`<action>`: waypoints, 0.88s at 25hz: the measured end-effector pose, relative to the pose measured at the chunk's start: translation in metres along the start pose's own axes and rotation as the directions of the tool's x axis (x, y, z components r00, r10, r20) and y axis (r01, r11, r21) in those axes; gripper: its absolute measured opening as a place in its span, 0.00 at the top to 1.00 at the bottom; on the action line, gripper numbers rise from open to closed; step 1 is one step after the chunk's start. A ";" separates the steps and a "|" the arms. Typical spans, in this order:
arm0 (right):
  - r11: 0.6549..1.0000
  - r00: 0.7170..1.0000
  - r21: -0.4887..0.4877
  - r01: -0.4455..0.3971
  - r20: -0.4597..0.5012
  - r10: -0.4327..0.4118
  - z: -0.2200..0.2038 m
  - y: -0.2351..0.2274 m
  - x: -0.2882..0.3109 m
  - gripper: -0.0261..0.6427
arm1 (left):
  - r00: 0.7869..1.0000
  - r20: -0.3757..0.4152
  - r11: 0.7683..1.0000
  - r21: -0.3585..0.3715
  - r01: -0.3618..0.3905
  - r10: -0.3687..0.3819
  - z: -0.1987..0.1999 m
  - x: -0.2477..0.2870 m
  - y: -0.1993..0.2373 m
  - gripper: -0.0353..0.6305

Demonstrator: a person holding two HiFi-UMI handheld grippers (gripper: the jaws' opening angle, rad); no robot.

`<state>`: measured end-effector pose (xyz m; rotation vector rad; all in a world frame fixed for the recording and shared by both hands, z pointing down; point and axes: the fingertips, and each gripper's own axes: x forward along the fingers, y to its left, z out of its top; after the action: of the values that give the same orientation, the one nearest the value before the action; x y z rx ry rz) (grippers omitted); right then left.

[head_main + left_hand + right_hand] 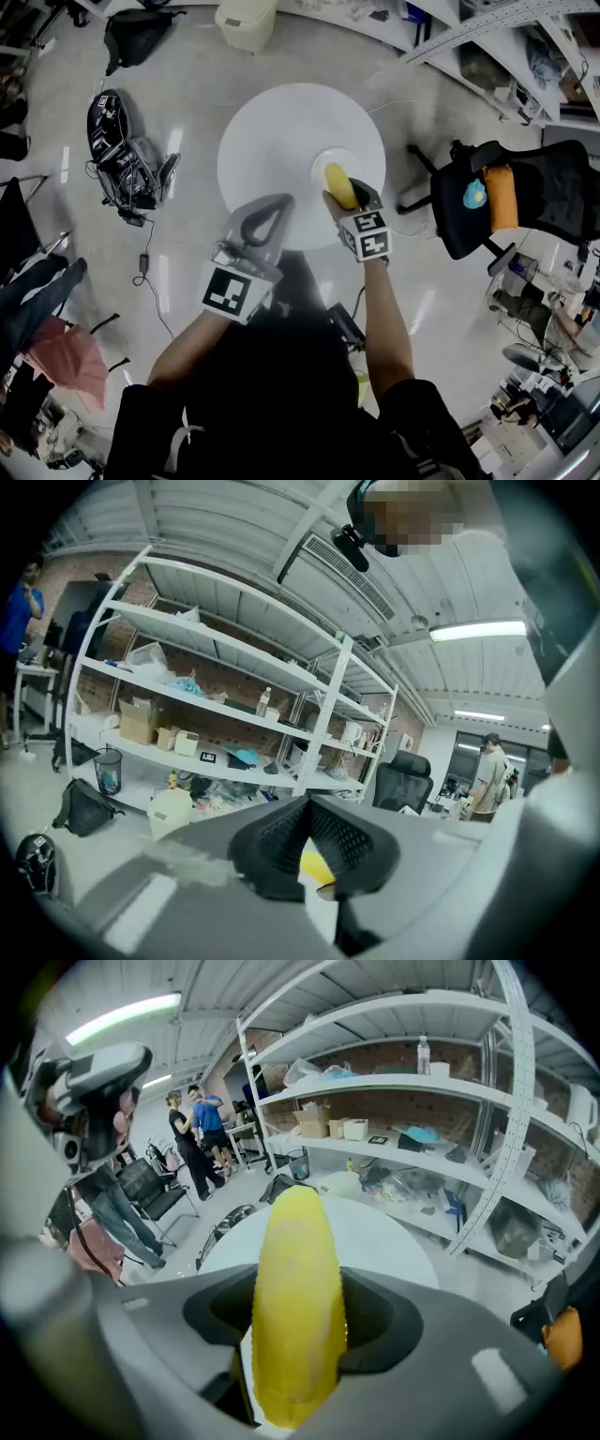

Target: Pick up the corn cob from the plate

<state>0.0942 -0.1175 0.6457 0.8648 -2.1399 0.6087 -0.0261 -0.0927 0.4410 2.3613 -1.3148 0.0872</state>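
Observation:
A yellow corn cob (340, 185) is held above the right side of a round white table (272, 141), and my right gripper (350, 199) is shut on it. In the right gripper view the corn cob (295, 1307) stands lengthwise between the two grey jaws of the right gripper (298, 1335), its tip pointing away over the table. A pale plate (330, 156) lies on the table just beyond the cob. My left gripper (269, 208) hovers to the left over the table's near edge, jaw tips together with nothing held. The left gripper (314, 860) view shows a sliver of yellow beyond its jaws.
A black office chair (525, 192) with a blue and an orange item stands right of the table. Black gear and cables (127, 159) lie on the floor at left. A cream bin (246, 21) stands behind the table, and metal shelving (422, 1082) lines the wall. Two people (192, 1133) stand far off.

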 end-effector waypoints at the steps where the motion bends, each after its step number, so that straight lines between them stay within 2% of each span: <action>1: 1.000 1.000 0.014 0.006 0.021 -0.007 0.004 0.002 -0.006 0.57 | 1.000 0.005 1.000 0.003 0.001 -0.001 0.002 -0.004 -0.002 0.94; 10: 0.992 0.984 0.108 0.065 0.160 -0.082 0.032 0.024 -0.056 0.57 | 0.999 0.044 1.000 0.018 0.014 -0.015 0.020 -0.038 -0.014 0.94; 13: 0.988 0.975 0.134 0.080 0.195 -0.105 0.036 0.030 -0.071 0.57 | 0.996 0.082 0.998 0.055 0.021 -0.025 0.026 -0.048 -0.017 0.94; 22: 0.973 0.930 0.207 0.098 0.328 -0.163 0.062 0.047 -0.120 0.57 | 0.992 0.122 0.994 0.100 0.033 -0.045 0.043 -0.070 -0.026 0.94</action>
<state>0.0916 -0.0795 0.5076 1.2890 -2.3334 0.6350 -0.0498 -0.0426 0.3754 2.5099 -1.3483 -0.0073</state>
